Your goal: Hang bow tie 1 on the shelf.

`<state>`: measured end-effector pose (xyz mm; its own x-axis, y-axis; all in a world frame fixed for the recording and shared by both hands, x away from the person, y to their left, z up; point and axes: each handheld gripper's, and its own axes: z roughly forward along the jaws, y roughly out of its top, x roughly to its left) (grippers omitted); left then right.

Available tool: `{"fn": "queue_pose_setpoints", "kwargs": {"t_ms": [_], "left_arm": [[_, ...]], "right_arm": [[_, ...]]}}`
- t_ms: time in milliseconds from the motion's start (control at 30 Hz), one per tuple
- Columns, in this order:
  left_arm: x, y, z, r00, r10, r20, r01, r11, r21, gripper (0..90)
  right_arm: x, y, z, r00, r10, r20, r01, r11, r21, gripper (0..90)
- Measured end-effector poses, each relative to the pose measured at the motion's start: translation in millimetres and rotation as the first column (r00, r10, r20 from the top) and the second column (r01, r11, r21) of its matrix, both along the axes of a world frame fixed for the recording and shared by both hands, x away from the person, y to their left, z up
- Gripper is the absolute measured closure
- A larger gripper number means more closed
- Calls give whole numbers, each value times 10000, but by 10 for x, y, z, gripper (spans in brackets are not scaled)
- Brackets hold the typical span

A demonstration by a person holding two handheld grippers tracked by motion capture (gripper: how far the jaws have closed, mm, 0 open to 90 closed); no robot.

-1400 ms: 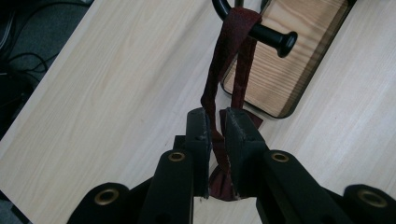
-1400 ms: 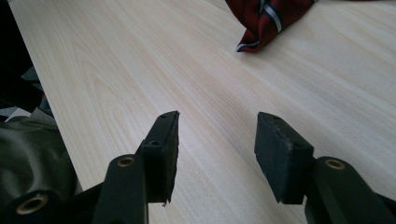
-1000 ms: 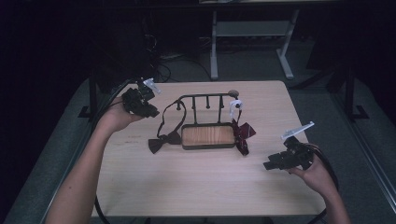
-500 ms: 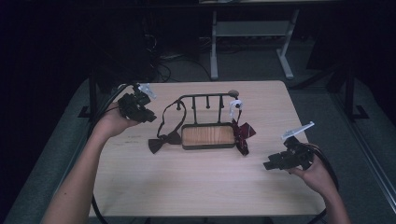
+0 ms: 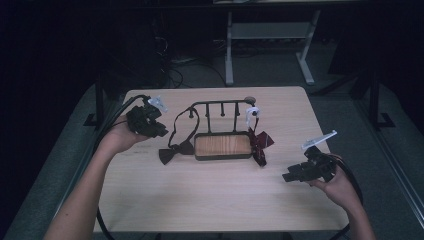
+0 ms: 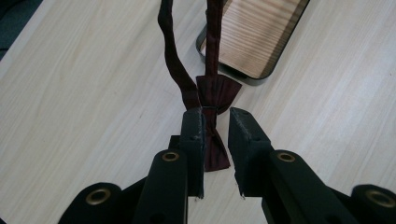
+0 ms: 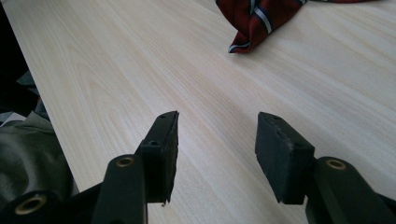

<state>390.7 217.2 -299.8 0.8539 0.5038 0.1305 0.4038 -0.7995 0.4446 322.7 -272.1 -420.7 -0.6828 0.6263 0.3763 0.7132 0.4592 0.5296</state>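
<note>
The work surface is a pale wooden table in a dim room, with a second table's legs standing behind it. The dark bow tie lies flat on the table at the left end of the rack's wooden base, its strap looped up over the left end of the black metal rack. Your left gripper hovers up and to the left of the bow, and its jaws have just been opening a little; in the left gripper view the bow tie appears in the narrow gap between them, not pinched. Expect a light, soft, limp fabric that folds and slides on the smooth wood. Take hold at the centre knot, where the cloth is thickest, not at a wing or the thin strap. The strap over the rack arm will likely resist a sideways pull, so lift it clear first. Your right gripper rests near the table's right edge with jaws spread wide and empty. The red striped bow tie lies at the rack's right end, apart from your working area.
</note>
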Motion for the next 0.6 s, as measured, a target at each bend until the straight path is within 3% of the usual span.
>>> {"fn": "queue_pose_setpoints", "kwargs": {"t_ms": [600], "left_arm": [[-128, 13, -123, 9998, -219, -15, 219, 9996, -160, 719]], "right_arm": [[-10, -20, 3, 10000, -90, 8, 90, 10000, 11, 492]]}}
